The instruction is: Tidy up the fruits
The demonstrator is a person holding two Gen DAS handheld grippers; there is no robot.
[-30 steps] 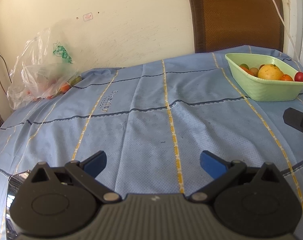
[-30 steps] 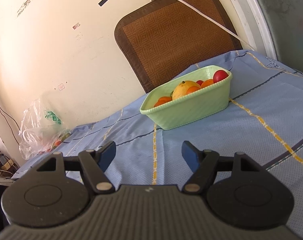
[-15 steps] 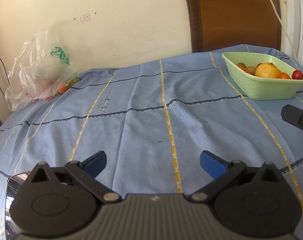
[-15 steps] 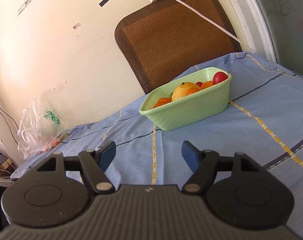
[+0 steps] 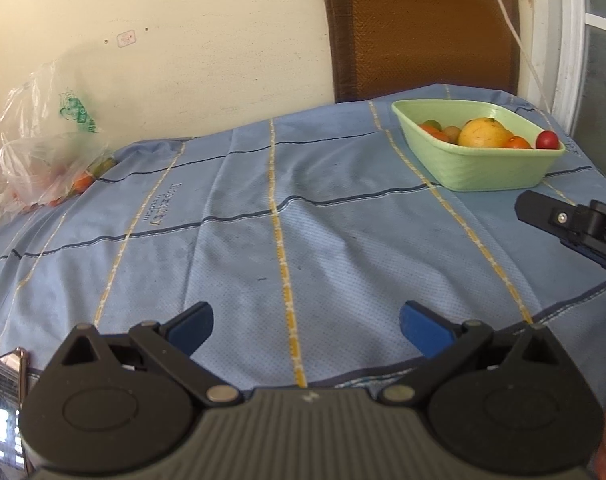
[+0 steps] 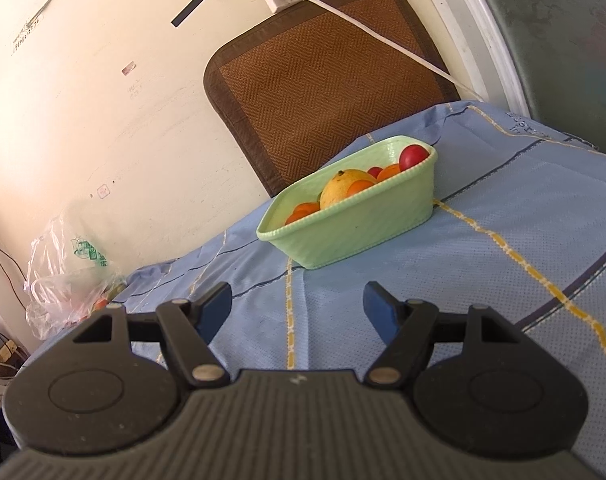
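Note:
A light green basket sits at the far right of the blue tablecloth; it also shows in the right wrist view. It holds a large yellow fruit, several small orange fruits and a red one. My left gripper is open and empty above the near edge of the cloth. My right gripper is open and empty, a short way in front of the basket. One of its fingers shows at the right of the left wrist view.
A clear plastic bag with more small fruits lies at the far left edge against the wall; it also shows in the right wrist view. A brown woven mat leans on the wall behind the basket. A white cable hangs across it.
Both grippers have drawn back a little from the table and stayed open. The basket now sits a bit farther off in both views.

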